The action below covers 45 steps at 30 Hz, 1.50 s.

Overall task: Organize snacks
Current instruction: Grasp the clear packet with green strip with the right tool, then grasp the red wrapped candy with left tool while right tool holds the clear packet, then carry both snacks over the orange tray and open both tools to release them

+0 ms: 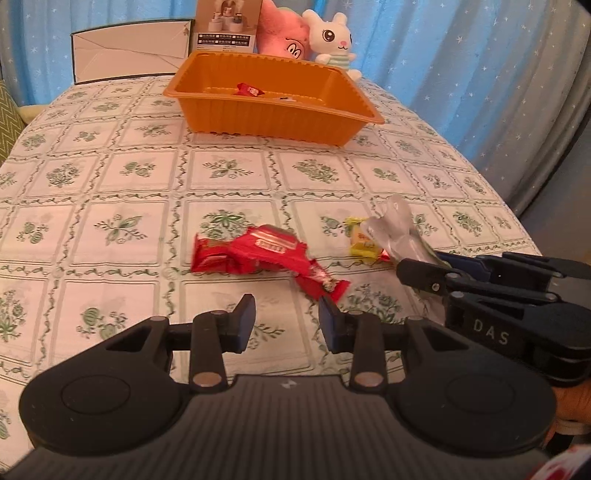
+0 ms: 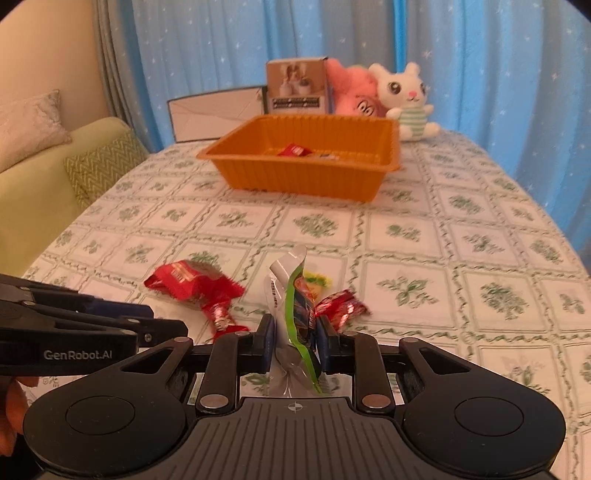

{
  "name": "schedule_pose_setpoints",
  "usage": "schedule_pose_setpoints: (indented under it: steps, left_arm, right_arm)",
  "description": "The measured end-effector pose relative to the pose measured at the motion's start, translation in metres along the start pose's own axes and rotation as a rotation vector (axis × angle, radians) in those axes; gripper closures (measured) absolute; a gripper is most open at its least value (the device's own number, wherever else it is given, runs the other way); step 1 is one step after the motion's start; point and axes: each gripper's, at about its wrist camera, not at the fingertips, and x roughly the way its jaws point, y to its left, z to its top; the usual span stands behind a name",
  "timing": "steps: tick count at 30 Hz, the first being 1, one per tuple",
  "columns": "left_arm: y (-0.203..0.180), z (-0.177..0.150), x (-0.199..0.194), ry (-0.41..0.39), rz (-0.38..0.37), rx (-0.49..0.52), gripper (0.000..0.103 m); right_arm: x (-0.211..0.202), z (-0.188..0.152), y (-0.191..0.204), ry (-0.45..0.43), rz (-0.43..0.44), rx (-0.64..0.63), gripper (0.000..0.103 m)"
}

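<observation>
Right wrist view shows my right claw (image 2: 294, 341) closed on a snack packet (image 2: 294, 295) with a green stripe and a silvery-white back; its blue pads press the packet from both sides, and the packet stands upright between them, its top corner folded over. Just beyond it on the worktop (image 2: 424, 236) lie a small red wrapper (image 2: 341, 306) and, behind the held packet, a bit of a yellow candy (image 2: 317, 279), mostly hidden. To the left of the packet sits a larger red snack bag (image 2: 192, 282), with a twisted red candy (image 2: 221, 317) touching its near end. My left claw (image 2: 166, 325) reaches in from the left edge, seen from the side, near that twisted candy. From the left wrist view, my left claw (image 1: 287, 318) stands partly open with nothing between its pads, hovering over the floral cloth just short of the red snack bag (image 1: 251, 254); the twisted red candy (image 1: 325, 284) lies right by its right-hand pad. My right claw (image 1: 421, 271) comes in from the right side, the packet (image 1: 395, 229) sticking up out of it beside the yellow candy (image 1: 364, 245). Well apart, at the far end of the worktop, the orange tray (image 1: 273, 118) already has a red wrapped snack (image 1: 248, 89) lying inside. Behind the tray stand a cardboard box (image 1: 227, 26), a pink plush (image 1: 284, 35) and a white bunny plush (image 1: 332, 37).
</observation>
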Motion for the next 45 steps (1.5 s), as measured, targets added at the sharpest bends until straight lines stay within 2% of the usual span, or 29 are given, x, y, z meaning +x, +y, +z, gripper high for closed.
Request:
schedule_pose_setpoints:
  steps: [7,15,21,24,25,45]
  left_arm:
    - [-0.014,0.007,0.020,0.024,-0.044,-0.024,0.070]
    - [-0.024,0.017,0.039,0.021,-0.019,-0.046,0.070]
    - [-0.035,0.014,0.043,0.013,0.038,0.045,0.073]
    - [-0.037,0.010,0.041,0.010,0.071,0.086,0.087]
    - [-0.036,0.009,0.039,0.009,0.074,0.092,0.088]
    - [-0.039,0.001,-0.027,-0.048,0.035,0.082,0.089]
  right_arm:
    - [-0.005,-0.001,-0.019,-0.014,-0.038,0.044,0.079]
    - [-0.003,-0.005,-0.032,-0.011,-0.054,0.081,0.079]
    - [-0.002,-0.007,-0.035,-0.005,-0.054,0.096,0.079]
    - [-0.002,-0.007,-0.035,-0.006,-0.055,0.102,0.079]
    - [-0.002,-0.007,-0.035,-0.005,-0.055,0.102,0.079]
    - [-0.028,0.002,-0.018,-0.059,-0.057,0.065,0.079]
